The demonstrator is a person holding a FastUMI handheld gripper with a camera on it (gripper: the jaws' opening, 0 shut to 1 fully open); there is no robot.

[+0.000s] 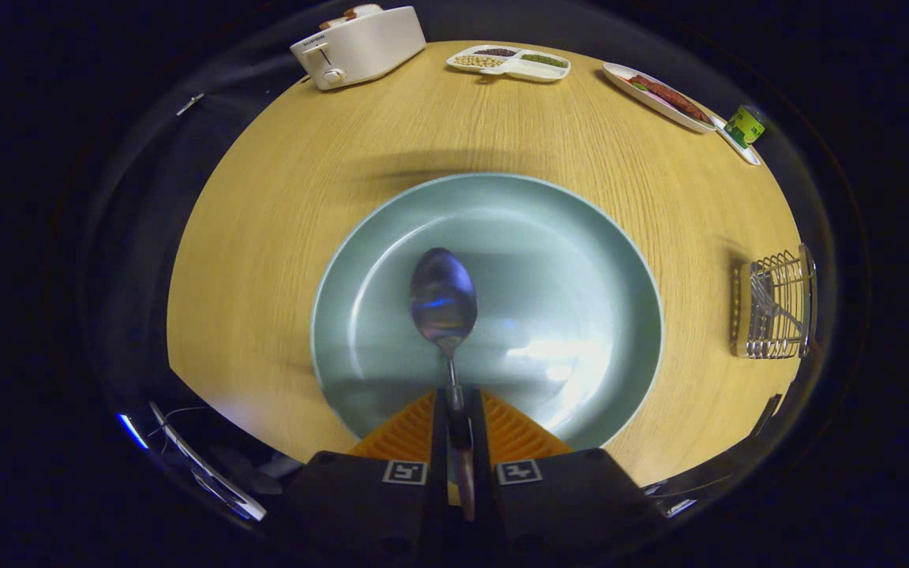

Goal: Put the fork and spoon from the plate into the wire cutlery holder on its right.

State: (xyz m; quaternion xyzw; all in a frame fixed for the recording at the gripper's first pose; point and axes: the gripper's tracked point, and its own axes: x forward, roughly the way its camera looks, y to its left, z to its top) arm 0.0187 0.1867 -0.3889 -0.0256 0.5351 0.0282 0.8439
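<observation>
My tool [457, 418] is clamped narrow on the spoon [444, 300], both fingers [411, 430] pressing the handle from either side, handle running straight back between them. The spoon's bowl sticks out at 12 o'clock from the fingertips, just ahead of them, over the lower-middle of the plate [581, 260]; can't tell if the bowl touches the plate or hangs just above it. Plate is pale green, round, sits mid tabletop [265, 237], its near rim right under my fingertips. The wire cutlery holder [774, 308] is at about 3 o'clock from the tool, well apart from the plate, on the tabletop near its right edge. The fork [770, 304] looks to be already inside it, tines visible through the wires, though it's small and hard to make out. Beyond the plate at the far edge of the tabletop: a white toaster [360, 43] at about 11 o'clock with something poking out of its slot, a white divided tray [508, 63] with beans or grains at 12 o'clock, a long white dish [663, 96] holding reddish food at 1 o'clock, and just beside that a small green packet [744, 126] at about 2 o'clock. The wood-grain tabletop is round, with dark booth cloth around it.
</observation>
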